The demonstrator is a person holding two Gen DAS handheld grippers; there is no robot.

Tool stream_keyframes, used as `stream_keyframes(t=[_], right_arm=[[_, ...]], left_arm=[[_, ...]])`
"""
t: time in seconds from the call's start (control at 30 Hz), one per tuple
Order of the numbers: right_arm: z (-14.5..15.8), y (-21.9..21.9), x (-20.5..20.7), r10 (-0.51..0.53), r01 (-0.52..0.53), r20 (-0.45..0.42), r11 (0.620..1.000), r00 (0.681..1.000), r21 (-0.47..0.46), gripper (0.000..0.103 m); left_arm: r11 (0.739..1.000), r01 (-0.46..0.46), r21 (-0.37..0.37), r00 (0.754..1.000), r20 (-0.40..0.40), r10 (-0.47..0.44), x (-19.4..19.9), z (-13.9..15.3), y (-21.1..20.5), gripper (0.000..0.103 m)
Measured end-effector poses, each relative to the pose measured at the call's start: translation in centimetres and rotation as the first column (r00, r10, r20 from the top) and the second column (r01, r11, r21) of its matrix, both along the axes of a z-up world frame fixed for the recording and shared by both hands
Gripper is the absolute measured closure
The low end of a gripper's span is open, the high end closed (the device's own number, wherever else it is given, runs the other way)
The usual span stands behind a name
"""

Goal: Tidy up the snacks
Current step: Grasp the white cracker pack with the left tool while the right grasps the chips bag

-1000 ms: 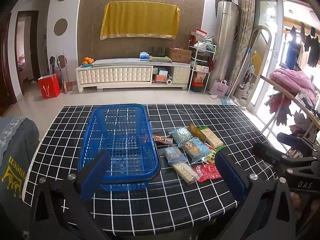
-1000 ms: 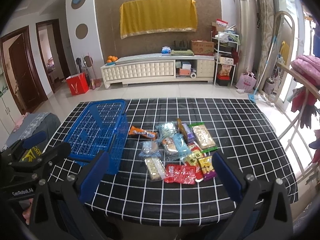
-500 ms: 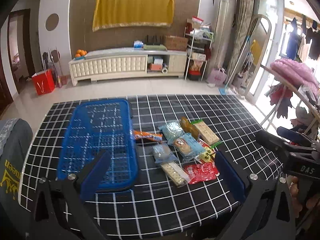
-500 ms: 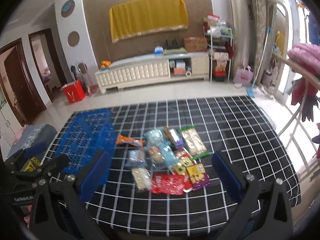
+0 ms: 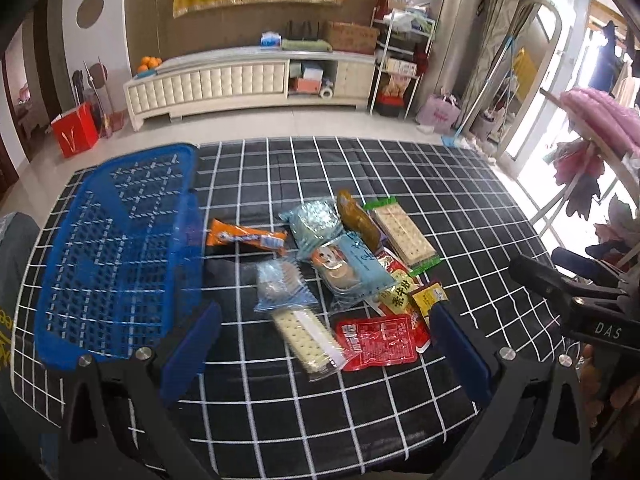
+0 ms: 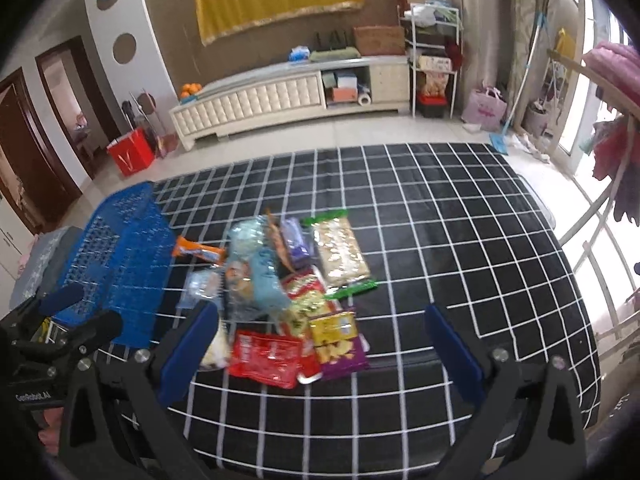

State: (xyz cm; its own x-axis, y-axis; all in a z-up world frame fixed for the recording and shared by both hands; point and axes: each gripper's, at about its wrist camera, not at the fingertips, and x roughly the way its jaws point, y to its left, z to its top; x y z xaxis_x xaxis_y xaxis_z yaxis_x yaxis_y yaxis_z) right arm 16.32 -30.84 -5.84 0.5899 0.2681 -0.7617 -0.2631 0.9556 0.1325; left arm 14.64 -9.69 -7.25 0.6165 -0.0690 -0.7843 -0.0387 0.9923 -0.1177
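Since the earlier frame both cameras have come closer to the table, so the snack pile now looks bigger, and the blue plastic lattice basket [image 5: 116, 256] has slid toward the left edge of the left wrist view. The left gripper [image 5: 320, 344] hangs above the near part of the black tablecloth with white grid lines [image 5: 460, 184], its blue fingers spread wide and holding nothing. The right gripper [image 6: 320, 344] is also spread wide and empty, above the near side of the pile. The snacks lie in one heap just right of the basket: an orange wrapped bar [image 5: 246, 237] nearest to it, a red foil packet [image 5: 380, 342] at the near edge, a purple and yellow bag [image 6: 338, 340] beside the red one, and a long cracker pack with green ends [image 5: 404, 234] on the far right.
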Motion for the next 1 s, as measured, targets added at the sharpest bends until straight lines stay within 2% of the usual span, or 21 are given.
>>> stream_keyframes(t=[0.2, 0.5, 0.7, 0.8, 0.93, 1.0], right_arm=[[-2.6, -0.6, 2.4, 0.032, -0.034, -0.066, 0.999, 0.997, -0.025, 0.0], [-8.8, 0.6, 4.1, 0.094, -0.107, -0.207, 0.993, 0.974, -0.052, 0.001], [-11.2, 0.6, 4.3, 0.109, -0.13, -0.256, 0.989, 0.96, -0.066, 0.01], [-11.9, 0.7, 4.3, 0.124, -0.149, -0.275, 0.986, 0.953, -0.071, 0.011], [-13.0, 0.6, 4.3, 0.128, -0.159, -0.295, 0.984, 0.947, -0.085, 0.019], [-12.9, 0.9, 4.1, 0.134, -0.168, -0.272, 0.98, 0.953, -0.103, 0.025]], left_arm=[[1.0, -0.026, -0.006, 0.996, -0.082, 0.026, 2.0, -3.5, -0.9, 0.0], [0.998, -0.067, -0.009, 0.979, -0.193, 0.064, 2.7, -8.0, -0.4, 0.0], [0.995, -0.102, -0.018, 0.969, -0.23, 0.095, 2.9, -9.4, 0.5, 0.0], [0.993, -0.115, -0.029, 0.966, -0.237, 0.105, 2.8, -9.7, 0.8, 0.0], [0.993, -0.118, -0.029, 0.965, -0.241, 0.107, 2.6, -9.7, 0.8, 0.0], [0.992, -0.12, -0.026, 0.964, -0.241, 0.11, 2.3, -9.7, 0.8, 0.0]])
